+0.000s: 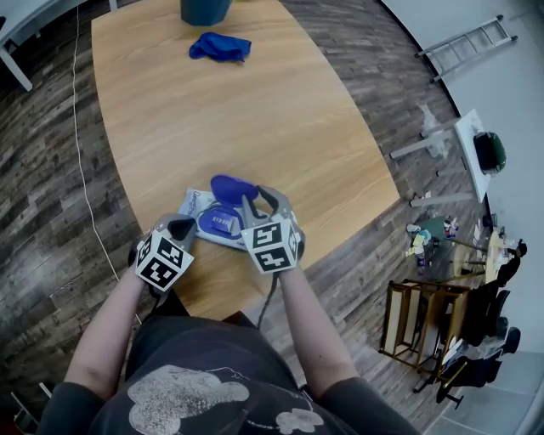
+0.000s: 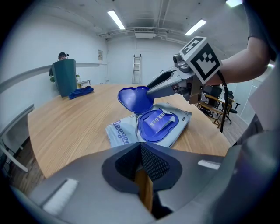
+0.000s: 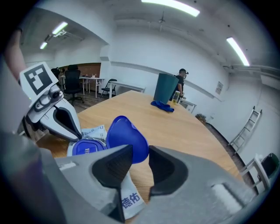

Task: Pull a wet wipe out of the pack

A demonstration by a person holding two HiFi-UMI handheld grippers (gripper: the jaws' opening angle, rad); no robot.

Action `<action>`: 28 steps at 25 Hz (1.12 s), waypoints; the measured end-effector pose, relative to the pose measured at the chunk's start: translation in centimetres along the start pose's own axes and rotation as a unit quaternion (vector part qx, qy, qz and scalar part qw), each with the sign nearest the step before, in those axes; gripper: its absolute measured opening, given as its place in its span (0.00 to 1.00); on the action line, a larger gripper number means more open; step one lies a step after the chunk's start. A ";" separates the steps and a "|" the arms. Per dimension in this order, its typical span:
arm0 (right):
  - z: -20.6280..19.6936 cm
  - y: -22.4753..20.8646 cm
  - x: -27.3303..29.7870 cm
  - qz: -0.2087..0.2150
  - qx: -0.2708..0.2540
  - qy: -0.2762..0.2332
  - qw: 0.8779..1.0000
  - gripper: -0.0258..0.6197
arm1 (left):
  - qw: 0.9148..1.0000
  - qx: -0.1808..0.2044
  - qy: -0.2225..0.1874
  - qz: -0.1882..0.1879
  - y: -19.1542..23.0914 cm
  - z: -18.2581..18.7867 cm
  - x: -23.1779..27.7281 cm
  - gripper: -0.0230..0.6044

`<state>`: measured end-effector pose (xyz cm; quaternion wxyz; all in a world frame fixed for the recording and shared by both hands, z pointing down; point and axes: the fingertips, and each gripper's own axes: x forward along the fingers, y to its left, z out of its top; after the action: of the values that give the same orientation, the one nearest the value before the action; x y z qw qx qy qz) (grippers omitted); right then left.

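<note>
A white wet wipe pack [image 1: 197,206] [image 2: 119,132] lies near the front edge of the wooden table [image 1: 255,110]. Its blue flip lid [image 1: 231,187] [image 2: 134,99] [image 3: 127,139] stands raised above the oval opening [image 2: 157,123], where a blue label shows and no wipe. My right gripper [image 1: 259,197] [image 2: 149,91] [image 3: 140,151] pinches the lid's right edge between its fingertips. My left gripper [image 1: 181,226] [image 2: 141,146] [image 3: 78,132] is shut with nothing in it, just short of the pack's near left corner.
At the far end of the table lie a crumpled blue cloth [image 1: 219,46] [image 3: 162,106] and a teal bin [image 1: 204,10] [image 2: 64,78], with a person [image 2: 63,56] standing behind the bin. The table's front edge is right under my hands. Chairs [image 1: 416,327] stand on the floor to the right.
</note>
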<state>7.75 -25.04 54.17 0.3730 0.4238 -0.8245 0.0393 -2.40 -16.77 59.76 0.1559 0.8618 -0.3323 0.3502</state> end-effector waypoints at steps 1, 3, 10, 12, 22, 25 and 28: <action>-0.2 -0.2 0.3 0.001 0.008 0.001 1.000 0.20 | 1.000 0.000 0.000 0.001 -0.1 0.0 0.0 0.06; -0.6 -0.3 0.8 0.004 0.016 0.006 1.000 0.20 | 1.000 0.000 0.000 0.001 -0.1 0.0 0.0 0.07; -1.5 0.0 2.1 0.017 0.016 0.028 0.999 0.20 | 1.000 -0.001 -0.001 0.001 0.0 0.1 0.0 0.07; -1.5 0.0 2.2 0.015 0.018 0.026 0.999 0.20 | 1.000 0.002 -0.002 0.004 0.0 0.1 0.0 0.07; -0.4 0.1 -2.2 -0.010 0.053 -0.043 0.998 0.20 | 0.997 -0.065 -0.037 0.007 0.8 0.7 -0.9 0.14; -2.0 1.6 -4.5 -0.006 0.067 -0.043 0.997 0.10 | 0.995 -0.078 -0.060 0.010 -0.1 1.8 -2.4 0.29; -4.4 3.3 -5.2 0.008 0.081 -0.026 0.996 0.06 | 0.997 -0.019 -0.074 0.010 -2.5 3.1 -2.9 0.37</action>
<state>9.79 -17.70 54.80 0.3154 0.4466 -0.8316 0.0978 -0.72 -15.18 55.41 0.1437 0.8789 -0.3575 0.2811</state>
